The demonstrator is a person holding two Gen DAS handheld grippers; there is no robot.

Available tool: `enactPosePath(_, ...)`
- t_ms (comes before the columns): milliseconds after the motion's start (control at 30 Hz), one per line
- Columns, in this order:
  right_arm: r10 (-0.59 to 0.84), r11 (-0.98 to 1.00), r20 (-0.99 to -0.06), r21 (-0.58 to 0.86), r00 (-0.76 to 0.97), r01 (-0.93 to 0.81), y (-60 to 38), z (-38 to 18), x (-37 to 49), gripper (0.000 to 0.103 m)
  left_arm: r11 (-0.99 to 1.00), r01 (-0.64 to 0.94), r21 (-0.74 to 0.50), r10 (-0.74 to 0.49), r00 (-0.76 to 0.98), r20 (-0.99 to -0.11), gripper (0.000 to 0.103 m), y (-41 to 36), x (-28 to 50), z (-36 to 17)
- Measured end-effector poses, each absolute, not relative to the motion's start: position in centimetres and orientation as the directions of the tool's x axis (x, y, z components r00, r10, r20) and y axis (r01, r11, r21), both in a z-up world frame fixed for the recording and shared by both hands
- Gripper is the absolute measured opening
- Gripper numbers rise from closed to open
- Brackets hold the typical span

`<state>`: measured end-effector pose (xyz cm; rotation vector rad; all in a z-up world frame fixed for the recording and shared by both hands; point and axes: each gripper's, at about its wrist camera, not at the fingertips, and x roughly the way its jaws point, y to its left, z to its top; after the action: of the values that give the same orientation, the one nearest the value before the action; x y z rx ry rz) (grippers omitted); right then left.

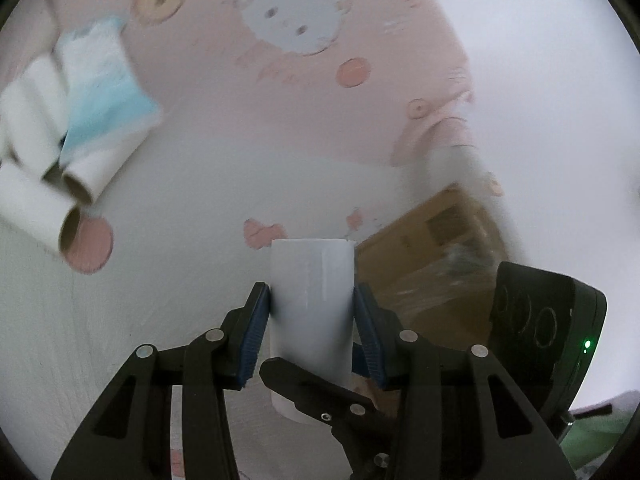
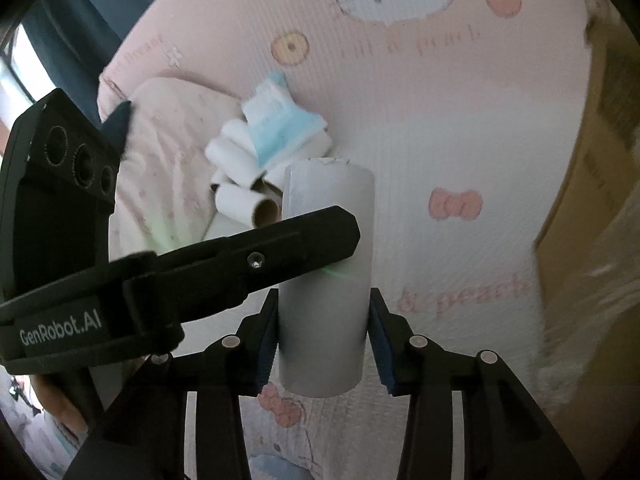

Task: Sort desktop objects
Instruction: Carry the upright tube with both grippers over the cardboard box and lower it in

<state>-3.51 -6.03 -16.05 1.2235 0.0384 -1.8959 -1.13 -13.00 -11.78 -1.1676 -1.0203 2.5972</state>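
A white cardboard tube point(image 1: 312, 280) stands upright above a pink cartoon-print sheet point(image 1: 360, 32), held by both grippers at once. In the left wrist view my left gripper point(image 1: 312, 300) is shut on it, blue pads pressing its two sides. One finger of the right gripper point(image 1: 316, 390) crosses the tube's lower part. In the right wrist view the same tube point(image 2: 332, 200) sits between the pads of my right gripper point(image 2: 324, 316), which touch both sides. A black finger of the left gripper point(image 2: 280, 248) lies across the tube's front.
A pile of several white tubes point(image 2: 236, 152) lies on the sheet with a blue-and-white packet point(image 2: 280, 128) on top; the pile point(image 1: 32, 128) is at the left in the left wrist view. A brown cardboard box point(image 2: 592, 200) stands at the right. A pale pillow point(image 2: 168, 148) lies beside the pile.
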Motion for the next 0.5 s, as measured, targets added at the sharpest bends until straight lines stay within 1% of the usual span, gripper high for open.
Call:
enactPosePath(333, -0.668, -0.627, -0.7, 0.349, -0.25, 0.697, -3.4, -9.8, -2.7, 0.039, -0.788, 0.032, -0.614, 0.393, -0.742, -0.543, 0.047, -11.1, -1.2, -5.7)
enactPosePath(500, -0.652, -0.643, -0.7, 0.305, -0.292, 0.703, -2.2, -7.2, -2.6, 0.039, -0.826, -0.052, -0.561, 0.41, -0.738, -0.536, 0.047, -9.1, -2.0, -2.9)
